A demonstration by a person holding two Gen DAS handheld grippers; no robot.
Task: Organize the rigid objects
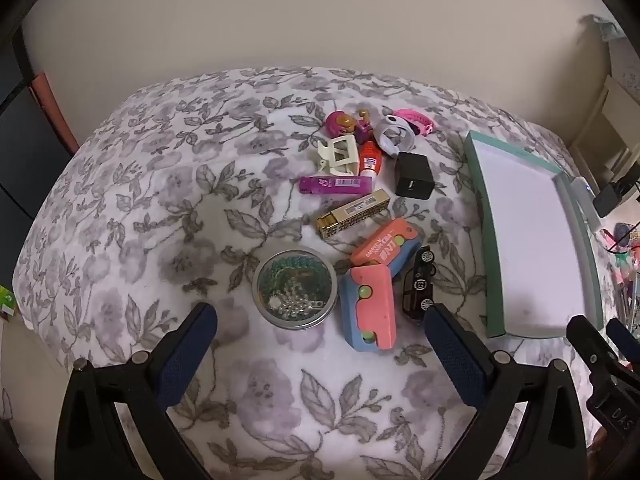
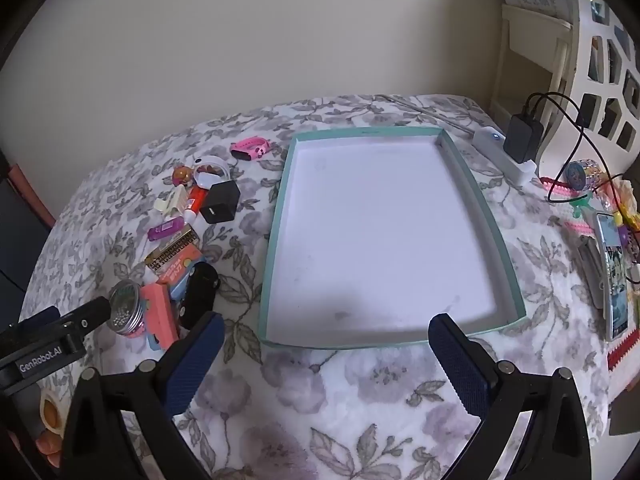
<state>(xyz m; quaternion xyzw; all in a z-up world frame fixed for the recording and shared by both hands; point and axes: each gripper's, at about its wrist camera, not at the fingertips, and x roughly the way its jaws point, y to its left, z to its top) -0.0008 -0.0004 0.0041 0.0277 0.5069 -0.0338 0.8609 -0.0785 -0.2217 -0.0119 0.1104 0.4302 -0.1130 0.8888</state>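
Clutter lies in a loose cluster on the floral bedspread (image 1: pixel 160 208), left of the teal-rimmed box (image 2: pixel 276 216), which is empty.

Left to right in the left wrist view: the round tin of beads (image 1: pixel 296 288) sits nearest the left gripper (image 1: pixel 320 344), whose jaws stand wide apart with nothing between them. Beside the tin lie two pink-and-blue blocks (image 1: pixel 370 304), touching each other, with a black toy car (image 1: pixel 420 284) against their right side. Beyond these are a gold patterned tube (image 1: pixel 352 214), a purple tube (image 1: pixel 334 186), a cream clip (image 1: pixel 338 156), an orange glue stick (image 1: pixel 370 158), a black charger cube (image 1: pixel 414 176), a small pink figure (image 1: pixel 340 122), a white band (image 1: pixel 392 132) and a pink watch (image 1: pixel 414 122). Further right the box lies flat, with the right gripper (image 2: pixel 324 360) hovering over its near edge, jaws likewise fully spread and empty.

Assessment: sorting has not begun; no item is in the box. The step in hand appears to be selection of a first item. The tin and the nearer block are closest to the left gripper. The next move calls for lowering onto one item, closing across its narrow sides, and carrying it right over the box rim. The crowded blocks and car risk being nudged.
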